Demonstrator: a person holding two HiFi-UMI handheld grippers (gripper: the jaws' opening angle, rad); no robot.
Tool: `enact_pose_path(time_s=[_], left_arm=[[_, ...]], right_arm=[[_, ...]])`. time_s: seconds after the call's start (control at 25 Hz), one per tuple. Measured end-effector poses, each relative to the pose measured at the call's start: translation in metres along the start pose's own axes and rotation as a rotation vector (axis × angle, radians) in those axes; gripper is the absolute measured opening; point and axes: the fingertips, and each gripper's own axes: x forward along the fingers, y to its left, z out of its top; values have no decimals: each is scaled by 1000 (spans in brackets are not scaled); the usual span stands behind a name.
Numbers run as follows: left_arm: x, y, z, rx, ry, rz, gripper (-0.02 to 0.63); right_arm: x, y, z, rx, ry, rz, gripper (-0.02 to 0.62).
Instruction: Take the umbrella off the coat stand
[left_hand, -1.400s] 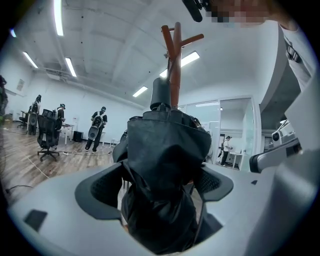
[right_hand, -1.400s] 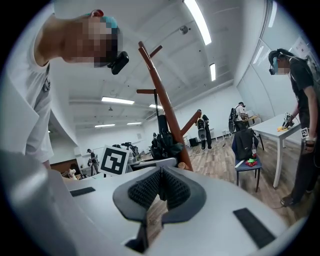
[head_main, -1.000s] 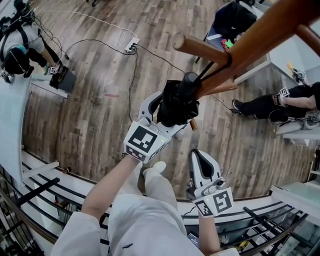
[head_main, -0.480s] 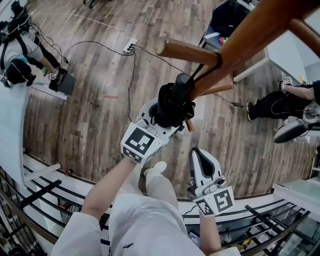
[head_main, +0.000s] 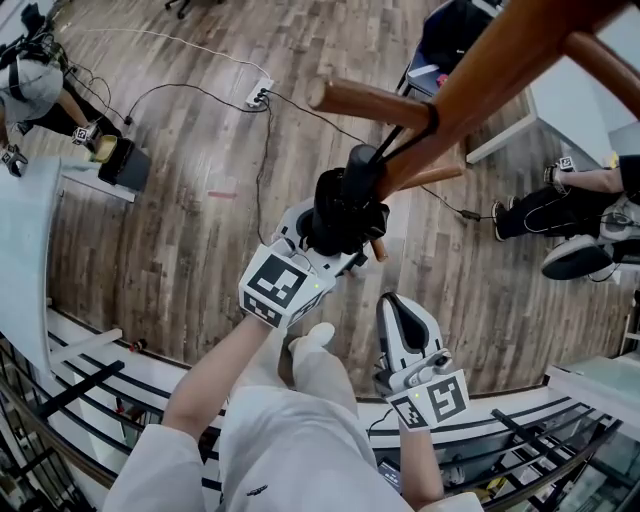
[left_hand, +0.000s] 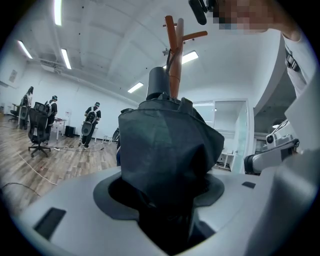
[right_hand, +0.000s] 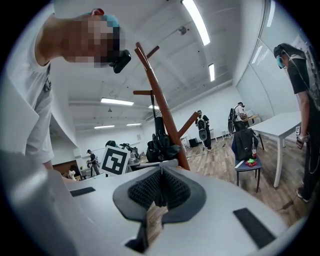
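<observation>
Black fabric pretty much fills the left gripper view: the folded umbrella (head_main: 345, 205) sits right between the jaws of the left gripper (head_main: 328, 248), which have just been closing and are now clamped on the bunched cloth. In the head view the umbrella is in the middle of the frame, hanging against the slanted pole of the wooden coat stand (head_main: 480, 75), just under a peg (head_main: 370, 100). A thin black cord (head_main: 412, 135) runs from its top up to where that peg meets the pole, so it's not off the stand.

The left forearm is bare and reaches up from the lower middle of the frame, with a white sleeve at the bottom. The right gripper (head_main: 400, 315) hangs lower, at lower right of centre, well apart from the umbrella, with its jaws pressed together on nothing.

As for markings, each gripper carries a marker cube (head_main: 280, 288) with chunky black-and-white square patterns.
</observation>
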Motion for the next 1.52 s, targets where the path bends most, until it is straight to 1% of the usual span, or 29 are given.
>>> enact_pose_path(time_s=[0.32,0.64,0.8,1.04,1.24,1.36,1.52], left_arm=[[-5,0,8,-12,5,10,273],[-12,-5,24,11,-6,14,273],[-15,-8,30,10,-15,24,273],[-19,-13,40,11,-22,21,273],[-26,-16,45,22,-13,15,273],[-27,-18,48,11,-12,6,273],[-30,-20,52,17,-4,-6,273]], right_arm=[[-2,3,12,-5,-18,4,35],[-10,7,20,-10,-32,-1,35],[-17,8,23,-12,-40,-2,35],[-22,11,31,-18,-52,-1,35],[-20,11,33,-7,-58,-1,37],[-19,10,34,-4,-64,-3,35],[-19,10,43,-6,-80,-8,35]])
